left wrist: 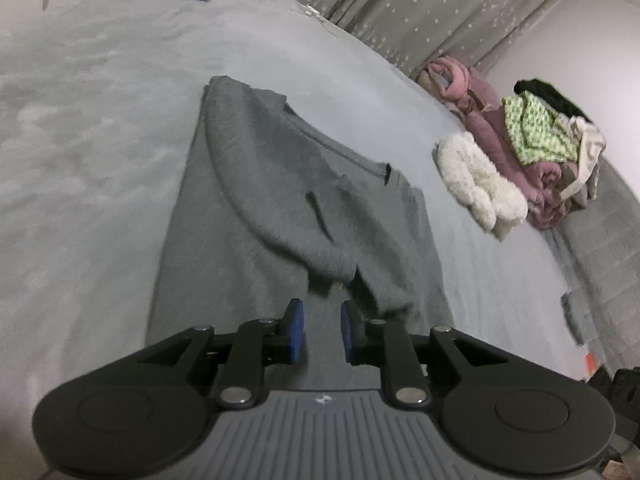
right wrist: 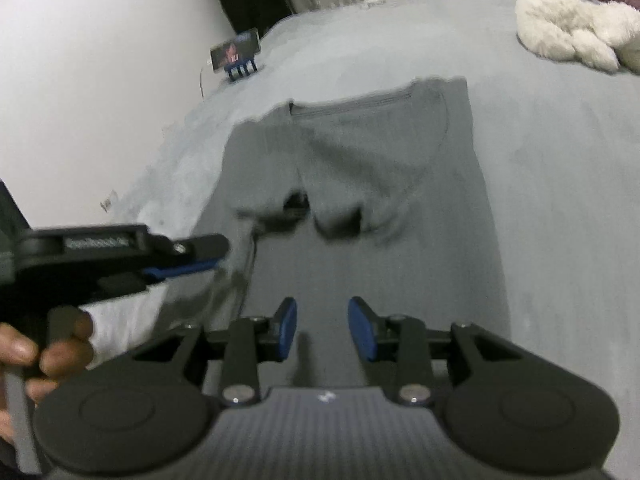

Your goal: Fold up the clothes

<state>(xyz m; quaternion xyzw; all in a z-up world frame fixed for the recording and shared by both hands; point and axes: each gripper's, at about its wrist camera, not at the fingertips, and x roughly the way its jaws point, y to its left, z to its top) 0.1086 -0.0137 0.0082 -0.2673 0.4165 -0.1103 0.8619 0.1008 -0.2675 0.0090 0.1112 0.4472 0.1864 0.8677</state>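
We are looking at a grey sweater [left wrist: 280, 184] that is lying flat on the bed [left wrist: 88, 128], with both sleeves folded in across its body. Our left gripper [left wrist: 322, 330] is hovering just above the lower part of the sweater, and its blue pads [left wrist: 297, 332] are standing apart with nothing between them. Our right gripper [right wrist: 322, 330] is also hanging over the sweater's lower part, and its jaws are spread with only cloth visible below them. In the right wrist view the left gripper [right wrist: 200, 258] is showing from the side, held by a hand [right wrist: 44, 356] at the left edge of the sweater. A white fluffy garment [left wrist: 480, 184] is lying near a pile of pink clothes [left wrist: 516, 148] at the far side of the bed. A phone on a blue stand [right wrist: 238, 58] is standing at the bed's corner.
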